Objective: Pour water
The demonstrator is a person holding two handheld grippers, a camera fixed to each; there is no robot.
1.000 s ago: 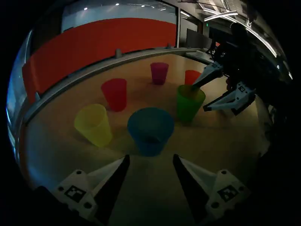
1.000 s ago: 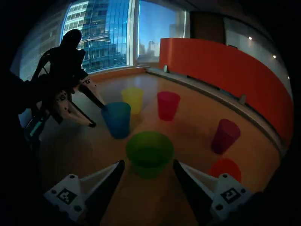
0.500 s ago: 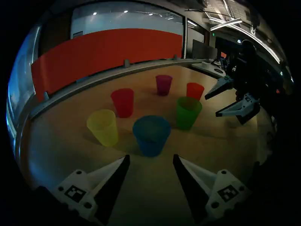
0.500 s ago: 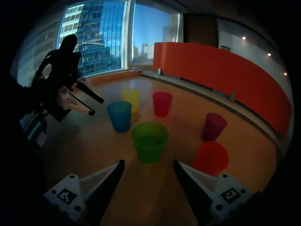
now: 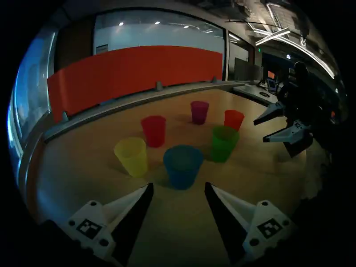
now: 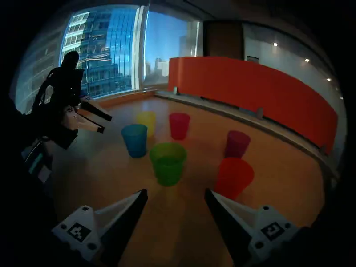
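Cups, six in all and each a different colour, stand upright in a loose ring on the wooden table (image 5: pixel 75 178). In the left gripper view the blue cup (image 5: pixel 182 165) is at six o'clock of the ring, the yellow cup (image 5: pixel 131 155) at eight, the red cup (image 5: pixel 154 130) at ten, the purple cup (image 5: pixel 199 111) at twelve, the orange cup (image 5: pixel 233 119) at two and the green cup (image 5: pixel 224 142) at four. Whether any holds water I cannot tell.

Two grippers are in play. The left gripper (image 5: pixel 178 186) has its fingers spread wide, nothing between them, and the blue cup lies ahead of it, apart from the tips. The right gripper (image 6: pixel 175 191) is just as wide and empty, with the green cup ahead of it.

A second ago the right gripper's finger reached to the green cup's rim and the left gripper's to the blue cup's rim. Both have since drawn back, well apart from the cups, which have kept their places.
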